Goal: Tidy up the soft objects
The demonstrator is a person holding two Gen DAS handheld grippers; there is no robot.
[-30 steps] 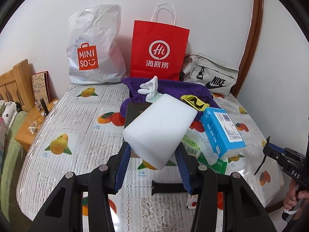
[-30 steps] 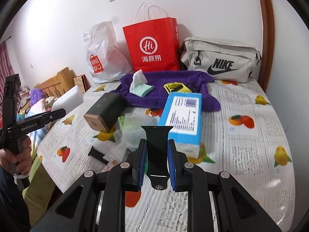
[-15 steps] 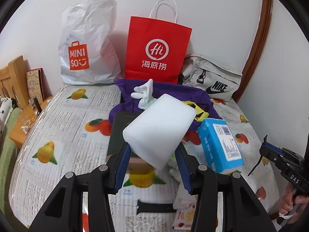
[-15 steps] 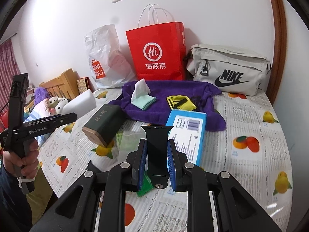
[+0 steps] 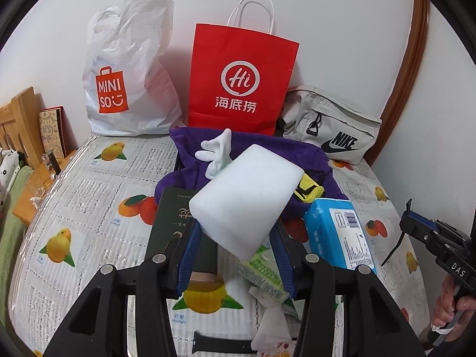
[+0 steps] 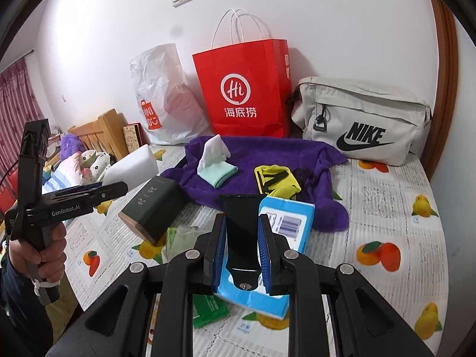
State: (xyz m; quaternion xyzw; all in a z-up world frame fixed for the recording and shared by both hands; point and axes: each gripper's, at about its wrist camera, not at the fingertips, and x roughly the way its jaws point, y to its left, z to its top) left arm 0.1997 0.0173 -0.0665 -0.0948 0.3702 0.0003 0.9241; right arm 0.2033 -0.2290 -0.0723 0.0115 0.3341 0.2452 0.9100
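My left gripper (image 5: 235,226) is shut on a white sponge block (image 5: 247,199), held tilted above the dark green box (image 5: 175,217). The right wrist view shows that sponge (image 6: 131,166) and the left gripper (image 6: 98,192) at the left. My right gripper (image 6: 242,218) is shut on a black strap (image 6: 241,238), which stands upright between the blue pads over the blue tissue pack (image 6: 288,220). A purple towel (image 6: 267,154) lies further back, with a mint and white cloth (image 6: 217,166) and a yellow pouch (image 6: 276,181) on it.
A red paper bag (image 5: 241,83), a white plastic bag (image 5: 128,83) and a grey Nike bag (image 6: 363,122) line the wall. A green wipes pack (image 5: 261,267) and a second black strap (image 5: 220,342) lie near the front edge of the fruit-print table (image 5: 74,208). A wooden headboard (image 6: 101,131) stands left.
Both grippers have moved across the table toward the bags, so the box, tissue pack and towel sit lower and nearer in both views. Both grips are unchanged.
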